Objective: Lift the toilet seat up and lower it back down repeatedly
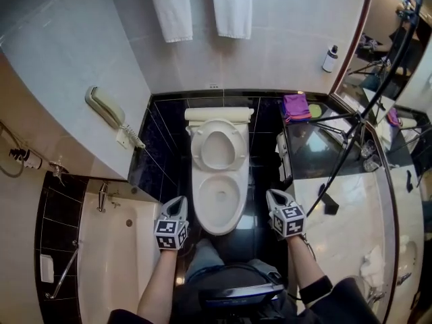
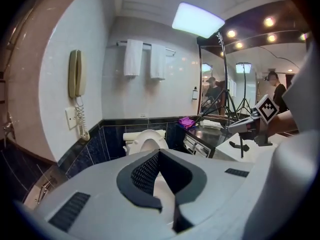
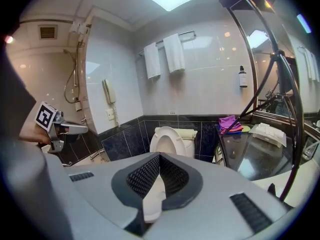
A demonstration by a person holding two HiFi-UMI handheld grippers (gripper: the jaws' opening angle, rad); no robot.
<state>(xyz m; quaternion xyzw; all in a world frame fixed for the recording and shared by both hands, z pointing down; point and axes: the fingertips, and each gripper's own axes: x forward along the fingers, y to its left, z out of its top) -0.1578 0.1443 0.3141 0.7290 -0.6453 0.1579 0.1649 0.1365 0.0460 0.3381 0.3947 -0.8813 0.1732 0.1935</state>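
Observation:
The white toilet (image 1: 219,198) stands in the middle against the dark tiled wall. Its seat (image 1: 217,147) is raised and leans back on the tank (image 1: 218,115); it also shows upright as the seat (image 2: 145,141) and the seat (image 3: 167,136) in the two gripper views. My left gripper (image 1: 177,202) hovers at the bowl's front left, apart from it. The right gripper (image 1: 275,197) hovers at the front right, also apart. In their own views the left gripper (image 2: 159,156) and the right gripper (image 3: 160,158) have their tips together with nothing between them.
A bathtub (image 1: 111,248) lies at the left, with a wall phone (image 1: 104,106) above it. Two towels (image 1: 196,5) hang over the tank. At the right a glossy counter (image 1: 317,154) carries a purple cloth (image 1: 295,105); a black tripod (image 1: 351,133) leans over it.

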